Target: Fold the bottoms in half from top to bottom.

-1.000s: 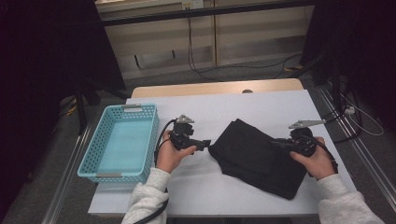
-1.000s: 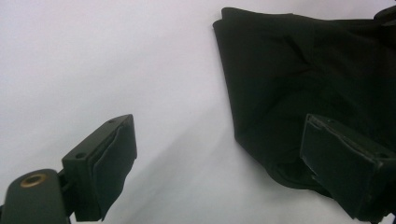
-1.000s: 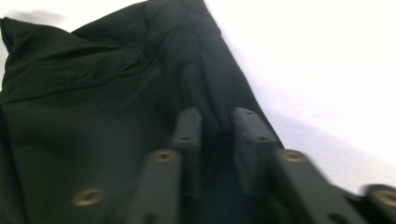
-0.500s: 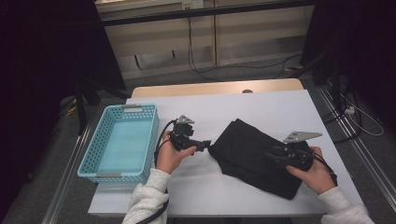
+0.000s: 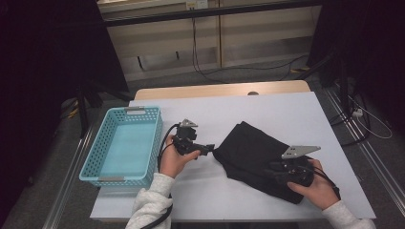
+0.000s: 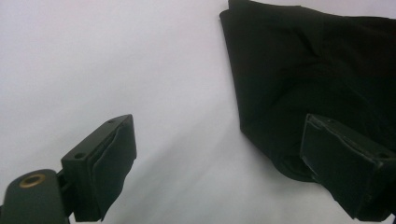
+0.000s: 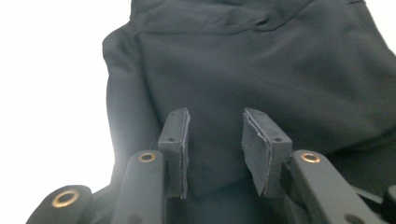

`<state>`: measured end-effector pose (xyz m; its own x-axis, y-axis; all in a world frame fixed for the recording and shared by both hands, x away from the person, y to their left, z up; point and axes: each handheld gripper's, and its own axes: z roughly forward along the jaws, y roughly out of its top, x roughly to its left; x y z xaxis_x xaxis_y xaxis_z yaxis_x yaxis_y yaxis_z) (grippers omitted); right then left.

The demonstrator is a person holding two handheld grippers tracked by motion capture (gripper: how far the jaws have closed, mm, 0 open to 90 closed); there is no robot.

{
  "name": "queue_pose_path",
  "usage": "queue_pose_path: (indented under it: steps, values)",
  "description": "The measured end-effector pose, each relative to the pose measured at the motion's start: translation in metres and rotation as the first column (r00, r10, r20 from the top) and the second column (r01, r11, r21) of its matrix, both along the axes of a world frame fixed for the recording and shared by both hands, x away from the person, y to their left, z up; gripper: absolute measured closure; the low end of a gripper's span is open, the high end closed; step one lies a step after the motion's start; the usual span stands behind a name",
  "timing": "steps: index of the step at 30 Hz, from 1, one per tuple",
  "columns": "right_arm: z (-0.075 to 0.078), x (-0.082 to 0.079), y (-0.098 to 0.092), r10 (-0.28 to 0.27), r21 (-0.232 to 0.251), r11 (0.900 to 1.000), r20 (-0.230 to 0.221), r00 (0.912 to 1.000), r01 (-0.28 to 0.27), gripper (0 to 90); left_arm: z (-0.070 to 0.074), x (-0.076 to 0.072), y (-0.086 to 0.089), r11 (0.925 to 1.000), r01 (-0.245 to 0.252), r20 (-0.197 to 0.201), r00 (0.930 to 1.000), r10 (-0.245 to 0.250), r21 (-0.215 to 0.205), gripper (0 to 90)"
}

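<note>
A black folded cloth [image 5: 253, 152] lies on the white table [image 5: 286, 109], right of centre. My left gripper [image 5: 209, 149] is held level just off the cloth's left corner. In the left gripper view it [image 6: 219, 140] stands wide open, its right jaw over the cloth [image 6: 317, 70] edge, with nothing pressed. My right gripper [image 5: 276, 172] lies over the cloth's near right part and points left. In the right gripper view its jaws [image 7: 215, 121] have just been closing a little and stand partly apart. The cloth [image 7: 280, 65] lies under the gap, and no fold is pinched between the pads.
A light blue plastic basket [image 5: 98, 157] stands at the table's left side, beside the left hand. Bare white tabletop shows behind the cloth and in front of the left hand. Cables trail on the floor beyond the table's far edge.
The right gripper has moved from the cloth's right edge toward the near side and left, onto the cloth. The left gripper has stayed where it was.
</note>
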<state>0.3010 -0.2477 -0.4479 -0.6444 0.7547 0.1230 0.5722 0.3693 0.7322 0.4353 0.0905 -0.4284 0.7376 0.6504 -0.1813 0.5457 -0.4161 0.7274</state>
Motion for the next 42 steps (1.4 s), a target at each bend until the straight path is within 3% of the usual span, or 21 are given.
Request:
queue_pose_path:
  steps: [4, 11, 14, 15, 17, 19, 28, 32, 33, 42]
  values:
    - [-0.007, -0.002, 0.002, 0.019, -0.016, 1.0, -0.026, 0.9995, -0.019, 53.8, 0.0, -0.001, -0.002, 0.9999, 0.011, -0.001, 0.9999, -0.011, 0.003, 10.7]
    - [-0.01, -0.006, 0.005, 0.06, -0.041, 0.997, 0.016, 0.9981, -0.059, 51.4, 0.001, 0.0, -0.005, 0.9998, 0.017, 0.002, 0.9998, -0.017, 0.002, 10.7]
    - [-0.01, -0.006, 0.005, 0.045, -0.059, 0.997, 0.025, 0.9987, -0.044, 59.3, 0.001, 0.0, -0.005, 0.9998, 0.02, 0.001, 0.9998, -0.02, 0.004, 10.8]
    - [-0.01, -0.005, 0.003, 0.034, -0.068, 0.997, 0.03, 0.999, -0.031, 67.5, 0.001, 0.0, -0.005, 0.9998, 0.02, 0.002, 0.9998, -0.02, 0.007, 10.8]
    - [-0.01, -0.004, 0.002, 0.029, -0.061, 0.998, 0.027, 0.9992, -0.028, 71.2, 0.0, 0.0, -0.004, 0.9998, 0.017, 0.001, 0.9999, -0.017, 0.005, 10.8]
    - [-0.007, -0.001, -0.002, 0.014, -0.045, 0.999, 0.027, 0.9995, -0.013, 86.2, 0.001, 0.0, -0.002, 0.9999, 0.016, 0.005, 0.9999, -0.016, 0.005, 10.9]
    - [0.005, -0.002, -0.005, 0.018, -0.024, 1.0, 0.047, 0.9987, -0.017, 88.9, 0.002, 0.0, 0.0, 0.9998, 0.017, 0.008, 0.9998, -0.017, 0.008, 10.9]
    - [0.011, -0.004, -0.009, 0.014, -0.017, 1.0, 0.059, 0.9982, -0.013, 88.9, 0.002, 0.0, -0.001, 0.9999, 0.005, 0.01, 0.9999, -0.004, -0.011, 10.9]
    - [0.013, -0.005, -0.012, 0.016, -0.014, 1.0, 0.061, 0.998, -0.016, 88.9, 0.003, 0.001, 0.0, 0.9999, 0.012, 0.015, 0.9998, -0.012, 0.001, 10.8]
    - [0.017, -0.009, -0.019, 0.001, -0.006, 1.0, 0.076, 0.9971, 0.0, 88.9, 0.003, 0.002, 0.0, 0.9999, 0.011, 0.009, 0.9999, -0.011, -0.002, 10.8]
